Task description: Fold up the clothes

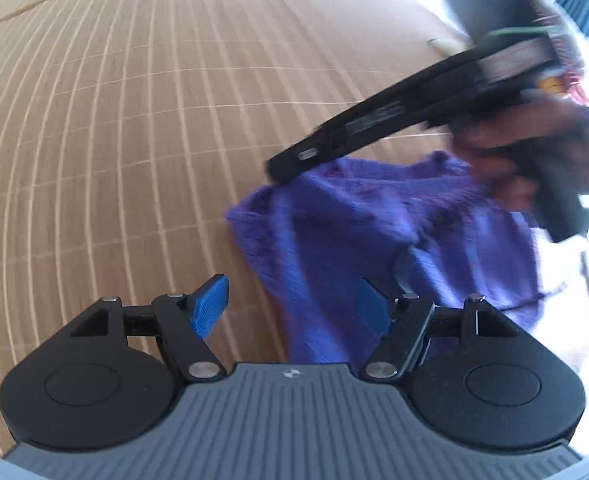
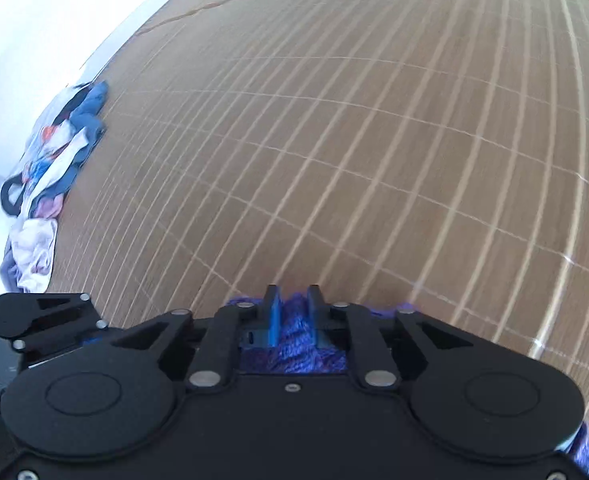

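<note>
No legible writing is seen. The left gripper (image 1: pixel 294 306) is spread wide, holding nothing. A purple knit garment (image 2: pixel 294 344) is pinched in the nearly closed right gripper (image 2: pixel 294 312) above the tan striped surface (image 2: pixel 374 140). Farther left, a clothes pile (image 2: pixel 54 152) is seen.

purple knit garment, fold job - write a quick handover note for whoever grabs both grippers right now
Left gripper: open, holding nothing, its right finger in front of the purple knit garment.
Right gripper: shut on the purple knit garment, a bunch of knit pinched between the blue pads; the cloth hangs lifted over the striped brown surface.
Pile of other clothes: unsorted at the far left edge of the surface in the right wrist view.
Done: garment picked up by one point. No fold visible yet.
Left: probably take a second edge with the left gripper, spread it flat, fold it, then work through the pile.
</note>
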Demonstrator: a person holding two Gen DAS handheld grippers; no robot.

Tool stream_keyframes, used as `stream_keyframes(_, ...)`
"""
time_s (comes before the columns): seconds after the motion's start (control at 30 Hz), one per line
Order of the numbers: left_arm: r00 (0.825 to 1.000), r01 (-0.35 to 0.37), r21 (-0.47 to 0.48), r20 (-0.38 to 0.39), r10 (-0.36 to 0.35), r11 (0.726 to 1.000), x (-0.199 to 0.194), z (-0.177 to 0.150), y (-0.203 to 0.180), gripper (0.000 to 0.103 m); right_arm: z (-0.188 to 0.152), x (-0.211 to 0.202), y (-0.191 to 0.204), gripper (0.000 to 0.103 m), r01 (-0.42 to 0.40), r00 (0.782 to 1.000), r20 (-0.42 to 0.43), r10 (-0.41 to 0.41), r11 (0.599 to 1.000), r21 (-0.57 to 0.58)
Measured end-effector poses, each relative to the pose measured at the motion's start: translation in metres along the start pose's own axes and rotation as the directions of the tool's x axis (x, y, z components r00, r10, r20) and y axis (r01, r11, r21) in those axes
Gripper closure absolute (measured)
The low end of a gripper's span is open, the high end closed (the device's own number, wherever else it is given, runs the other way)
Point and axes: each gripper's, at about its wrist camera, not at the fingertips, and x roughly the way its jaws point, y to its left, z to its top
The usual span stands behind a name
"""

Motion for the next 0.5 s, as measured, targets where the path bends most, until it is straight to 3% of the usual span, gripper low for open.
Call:
stream_keyframes(0.07, 0.999, -0.05, -0.004, -0.017, 0.05, 0.999, 0.008, 0.002, 0.0, 0.028, -0.006, -0.026, -0.008, 0.07, -0.012, 0.998, 0.057, 0.01, 0.999, 0.033)
stream_keyframes(0.17, 0.995, -0.091, 0.027, -0.024, 0.092, 0.995, 0.012, 0.004, -0.007, 0.028, -0.026, -0.085, -0.023, 0.064, 0.105, 0.984, 0.138, -0.113, 0.992, 0.066)
stream_keyframes(0.3, 0.992, -0.118, 0.02, -0.03, 0.119, 0.993, 0.015, 0.007, -0.015, 0.028, -0.08, -0.145, -0.047, 0.059, 0.313, 0.944, 0.084, -0.32, 0.946, 0.086)
stream_keyframes(0.4, 0.988, -0.15, 0.003, -0.046, 0.15, 0.989, 0.021, 0.021, -0.019, 0.028, -0.119, -0.156, -0.058, 0.059, 0.38, 0.923, 0.011, -0.384, 0.918, 0.113)
stream_keyframes(0.5, 0.986, -0.159, -0.035, -0.064, 0.157, 0.987, 0.021, 0.031, -0.02, 0.028, -0.143, -0.159, -0.073, 0.059, 0.394, 0.918, -0.016, -0.397, 0.903, 0.171)
